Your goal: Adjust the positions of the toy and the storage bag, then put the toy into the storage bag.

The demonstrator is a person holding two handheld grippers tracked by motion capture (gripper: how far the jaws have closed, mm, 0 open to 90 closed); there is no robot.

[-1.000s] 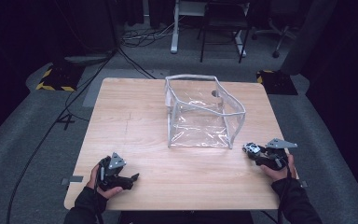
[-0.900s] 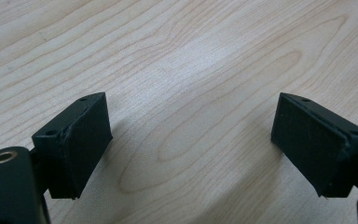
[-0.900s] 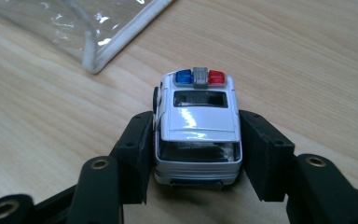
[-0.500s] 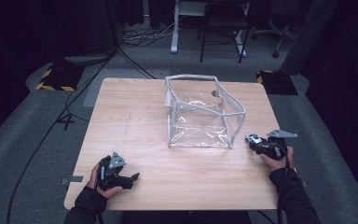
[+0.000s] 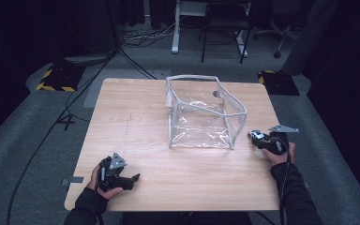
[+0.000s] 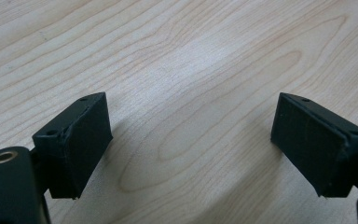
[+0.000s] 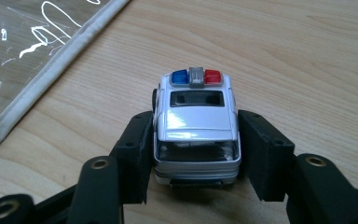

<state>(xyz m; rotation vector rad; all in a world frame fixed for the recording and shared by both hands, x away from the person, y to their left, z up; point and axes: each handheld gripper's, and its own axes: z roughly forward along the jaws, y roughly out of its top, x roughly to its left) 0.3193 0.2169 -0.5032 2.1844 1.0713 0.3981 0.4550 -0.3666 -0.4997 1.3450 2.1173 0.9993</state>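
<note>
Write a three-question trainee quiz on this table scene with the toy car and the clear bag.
1. True or false: the right gripper has its jaws shut on the white toy police car.
2. What is between the left gripper jaws? A) a toy car B) nothing, just the wooden table below C) a cable
3. In the high view, on which side of the clear plastic open-topped bag with white edging is the car?

Key: 1 true. 2 B. 3 To its right, near the front right corner, outside the bag.
</note>
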